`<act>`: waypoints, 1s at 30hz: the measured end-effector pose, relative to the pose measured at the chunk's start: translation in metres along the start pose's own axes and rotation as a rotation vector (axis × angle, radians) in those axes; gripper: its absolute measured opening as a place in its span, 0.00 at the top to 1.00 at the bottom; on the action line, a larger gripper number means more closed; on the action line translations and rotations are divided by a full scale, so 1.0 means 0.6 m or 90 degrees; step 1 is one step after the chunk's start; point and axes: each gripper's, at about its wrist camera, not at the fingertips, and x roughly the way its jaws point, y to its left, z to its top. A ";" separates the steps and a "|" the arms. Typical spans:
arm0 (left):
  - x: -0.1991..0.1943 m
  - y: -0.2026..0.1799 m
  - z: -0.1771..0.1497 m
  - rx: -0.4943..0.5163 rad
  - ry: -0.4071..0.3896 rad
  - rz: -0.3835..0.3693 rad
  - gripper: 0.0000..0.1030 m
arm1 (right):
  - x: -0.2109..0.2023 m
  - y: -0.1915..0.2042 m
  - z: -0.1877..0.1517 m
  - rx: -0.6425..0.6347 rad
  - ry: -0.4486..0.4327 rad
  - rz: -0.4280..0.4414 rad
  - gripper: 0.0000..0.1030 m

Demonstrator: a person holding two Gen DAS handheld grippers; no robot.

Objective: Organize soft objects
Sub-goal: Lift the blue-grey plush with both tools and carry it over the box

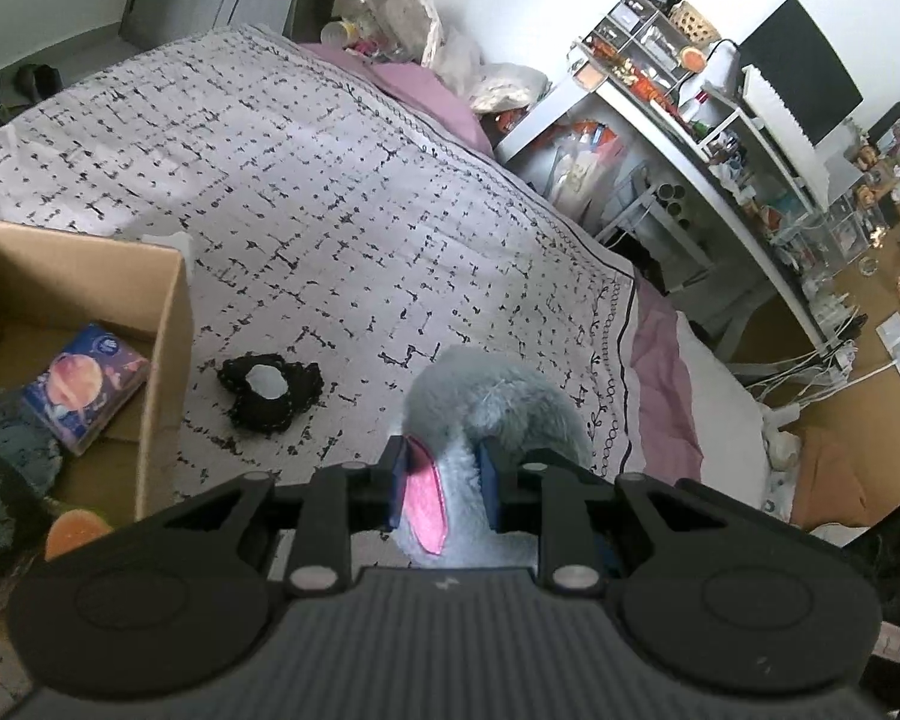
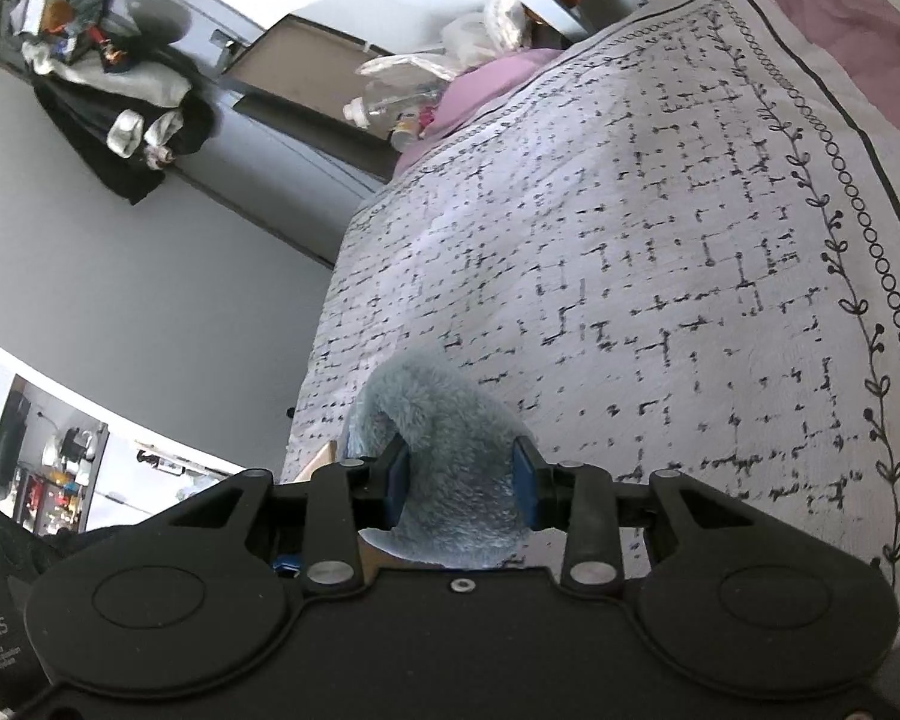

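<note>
A fluffy grey-blue plush toy (image 1: 498, 402) with a pink inner ear is held above the patterned bed cover. My left gripper (image 1: 447, 489) is shut on its ear end. My right gripper (image 2: 462, 483) is shut on another fluffy part of the same plush toy (image 2: 444, 414). A black knitted item with a white centre (image 1: 267, 393) lies on the bed (image 1: 330, 180) left of the plush. An open cardboard box (image 1: 162, 360) stands at the left and holds a blue tissue pack (image 1: 87, 387), dark green cloth and an orange soft item (image 1: 72, 531).
A cluttered white desk (image 1: 720, 138) with a monitor stands to the right of the bed. Bottles and plastic bags sit at the bed's far end (image 1: 390, 12). Cables and a socket (image 1: 858, 354) lie on the floor. A corner of the box (image 2: 321, 462) shows in the right wrist view.
</note>
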 end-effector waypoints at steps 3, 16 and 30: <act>-0.024 0.005 -0.002 0.008 -0.012 0.005 0.76 | -0.002 0.016 -0.009 -0.003 0.004 0.012 0.66; -0.108 0.052 -0.001 -0.011 -0.053 -0.002 0.76 | -0.007 0.092 -0.047 -0.042 0.010 0.035 0.66; -0.157 0.097 0.004 -0.027 -0.081 -0.017 0.76 | -0.005 0.154 -0.080 -0.085 0.003 0.037 0.66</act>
